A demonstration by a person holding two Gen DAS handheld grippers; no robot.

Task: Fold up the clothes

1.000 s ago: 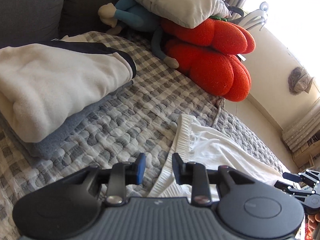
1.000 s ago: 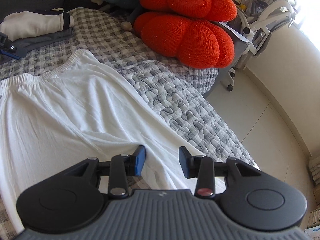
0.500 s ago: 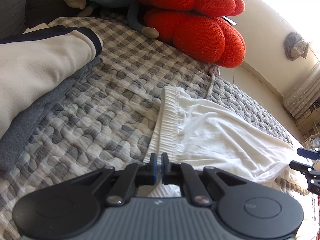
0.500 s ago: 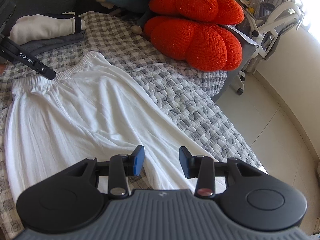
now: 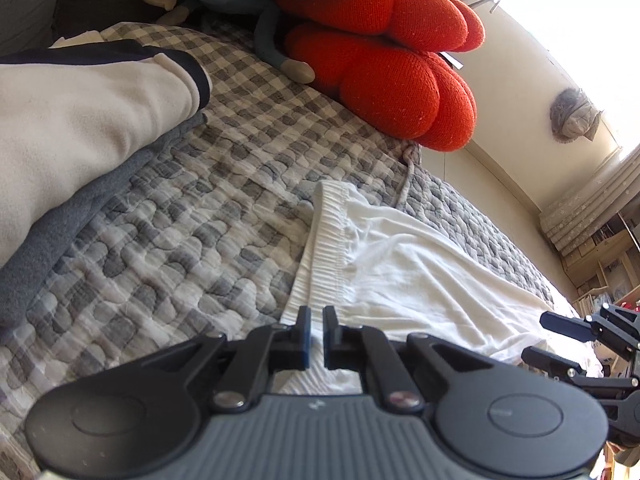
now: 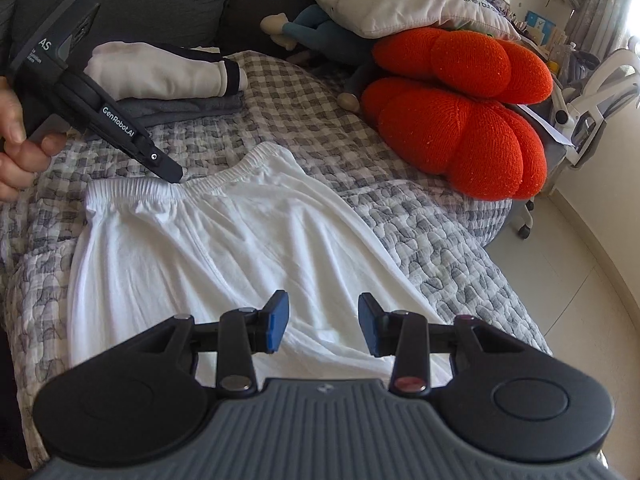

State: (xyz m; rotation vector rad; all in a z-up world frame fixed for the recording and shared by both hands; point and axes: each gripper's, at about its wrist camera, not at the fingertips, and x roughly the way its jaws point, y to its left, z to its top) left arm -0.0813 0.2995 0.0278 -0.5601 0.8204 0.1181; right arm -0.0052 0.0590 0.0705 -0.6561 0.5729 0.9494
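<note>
Between the nearly shut fingers of the left claw sits the ribbed waistband of white shorts; it seems pinched, though a sliver of gap shows, so I cannot tell for sure. The right claw hovers wide open over the hem. Spread flat on the checked quilt, the shorts look thin, light and floppy; the waistband and hem corners give the firmest hold. No containers show, only a folded stack beyond.

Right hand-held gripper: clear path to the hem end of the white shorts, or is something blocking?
Probably yes. The right hand-held gripper is open, hovering over the lower part of the white shorts, with no object between. The left hand-held gripper is far off, at the waistband.
</note>
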